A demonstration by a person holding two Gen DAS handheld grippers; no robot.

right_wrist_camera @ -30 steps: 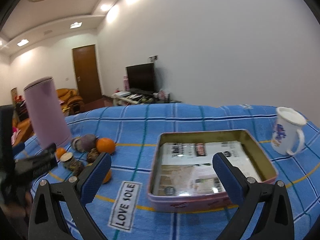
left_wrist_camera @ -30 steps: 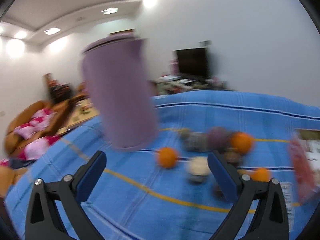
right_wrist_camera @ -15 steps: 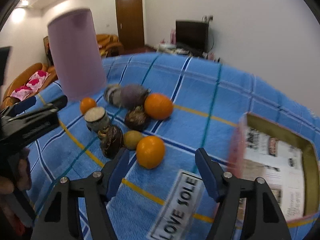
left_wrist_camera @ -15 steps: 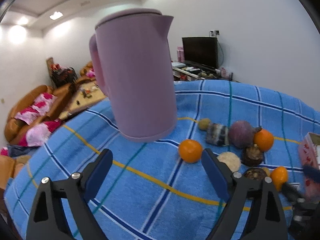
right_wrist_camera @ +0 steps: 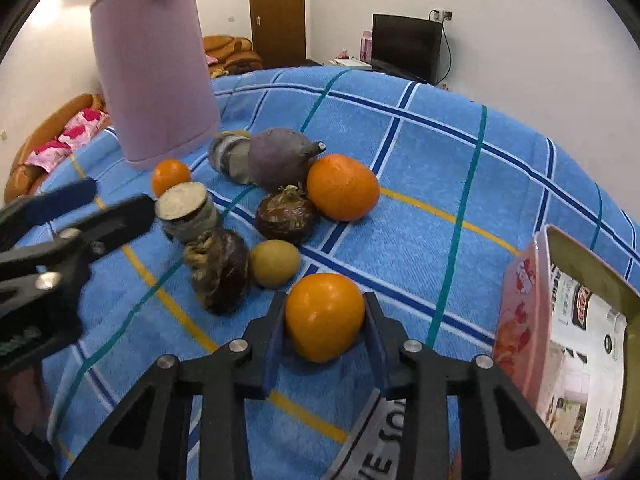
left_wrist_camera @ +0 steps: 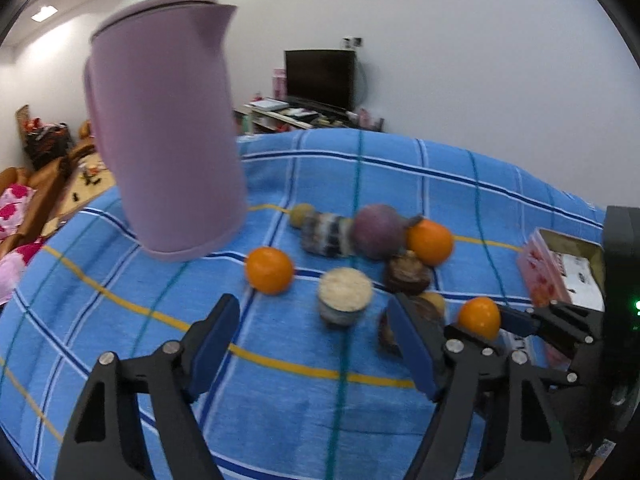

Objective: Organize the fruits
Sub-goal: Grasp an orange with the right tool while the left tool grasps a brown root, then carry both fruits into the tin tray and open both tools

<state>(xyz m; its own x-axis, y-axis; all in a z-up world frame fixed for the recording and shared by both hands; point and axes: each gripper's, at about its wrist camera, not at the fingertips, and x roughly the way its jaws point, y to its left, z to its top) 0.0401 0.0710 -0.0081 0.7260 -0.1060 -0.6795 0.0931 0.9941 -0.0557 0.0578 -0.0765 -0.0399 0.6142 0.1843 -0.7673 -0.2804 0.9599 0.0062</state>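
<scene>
A pile of fruits lies on the blue checked cloth. My right gripper [right_wrist_camera: 324, 320] is shut on a small orange [right_wrist_camera: 323, 315], which rests on the cloth; it also shows in the left wrist view [left_wrist_camera: 479, 317]. Beyond it are a yellow-green fruit [right_wrist_camera: 274, 263], two dark brown fruits [right_wrist_camera: 220, 270] [right_wrist_camera: 287, 213], a large orange [right_wrist_camera: 342, 186], a purple fruit [right_wrist_camera: 280, 158], a cut root piece [right_wrist_camera: 185, 211] and another small orange [right_wrist_camera: 170, 175]. My left gripper [left_wrist_camera: 316, 340] is open and empty, just short of the cut root piece [left_wrist_camera: 345, 294] and the left orange [left_wrist_camera: 269, 270].
A tall lilac kettle [left_wrist_camera: 164, 136] stands at the back left of the pile. A pink tin tray [right_wrist_camera: 520, 312] lined with newspaper sits at the right. A "LOVE SOLE" label [right_wrist_camera: 380, 444] lies under my right gripper.
My right gripper moved forward and closed around the small orange. My left gripper moved closer to the fruit pile and stayed open.
</scene>
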